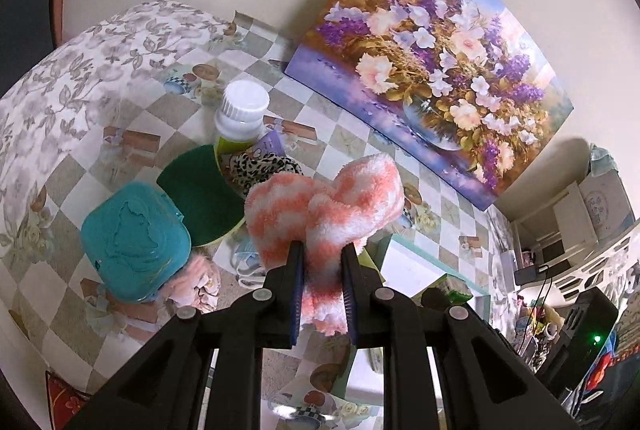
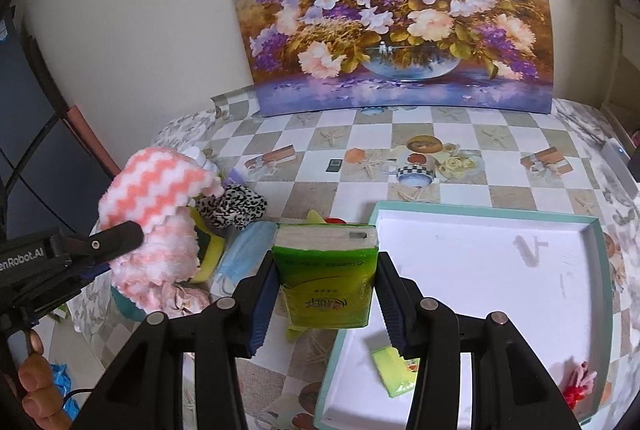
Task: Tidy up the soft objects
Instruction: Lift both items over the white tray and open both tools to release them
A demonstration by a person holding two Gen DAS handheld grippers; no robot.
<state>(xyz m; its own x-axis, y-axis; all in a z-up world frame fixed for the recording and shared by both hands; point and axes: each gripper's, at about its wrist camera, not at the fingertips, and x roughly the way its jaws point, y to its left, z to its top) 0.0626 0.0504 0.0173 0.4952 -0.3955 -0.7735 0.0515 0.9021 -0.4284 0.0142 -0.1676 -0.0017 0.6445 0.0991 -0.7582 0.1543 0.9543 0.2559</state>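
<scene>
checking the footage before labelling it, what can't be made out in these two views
- Left wrist view: the white-capped bottle label is hidden behind the green sponge and leopard-print cloth.
- Left wrist view: the left gripper and its pink-and-white fluffy cloth cover most of the tray.
- Right wrist view: the right gripper holds a green tissue pack; its print is too small to read.

Fluffy pink-white cloth (image 1: 324, 206) and green tissue pack (image 2: 326, 276) held aloft.

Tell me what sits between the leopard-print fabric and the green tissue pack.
A blue face mask lies on the tablecloth between the leopard-print fabric and the green tissue pack, seen in the right wrist view.
</scene>
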